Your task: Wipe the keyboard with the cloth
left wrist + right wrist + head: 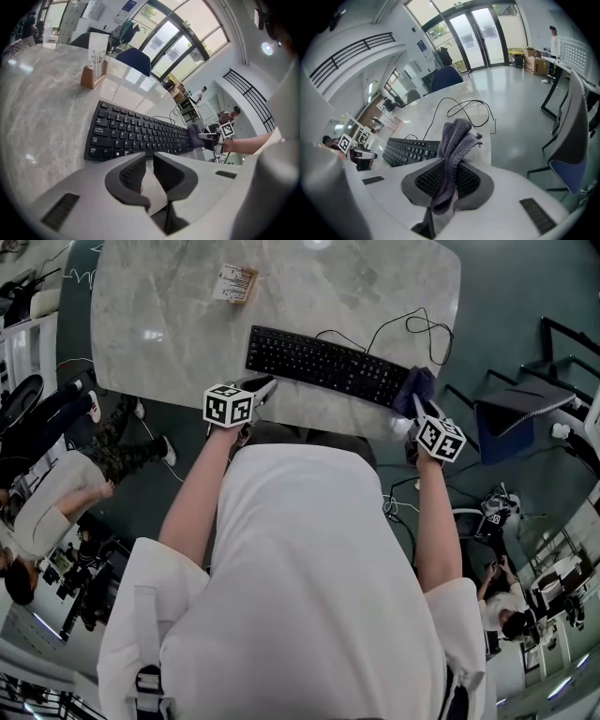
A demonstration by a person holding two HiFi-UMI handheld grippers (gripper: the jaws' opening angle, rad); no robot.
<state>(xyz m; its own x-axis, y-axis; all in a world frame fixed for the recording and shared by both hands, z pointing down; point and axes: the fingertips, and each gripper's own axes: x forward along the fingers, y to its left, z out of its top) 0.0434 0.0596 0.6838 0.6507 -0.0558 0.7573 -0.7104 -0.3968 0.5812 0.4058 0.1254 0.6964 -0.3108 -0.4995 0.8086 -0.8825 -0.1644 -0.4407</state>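
Note:
A black keyboard [323, 364] lies slantwise on the marble table [169, 324]; it also shows in the left gripper view [136, 133] and the right gripper view [410, 150]. My right gripper [415, 407] hovers at the keyboard's right end, shut on a purple-grey cloth [418, 386]. In the right gripper view the cloth [455, 138] is pinched between the pads and sticks up past my right gripper [451, 169]. My left gripper [261, 387] sits just off the keyboard's near-left corner. Its jaws [148, 161] are shut, with nothing between them.
A card holder with a wooden base [234, 283] stands farther back on the table. The keyboard's black cable [412, 324] loops near the right edge. A dark chair [520, 413] stands right of the table. People [56, 484] sit on the floor side at left.

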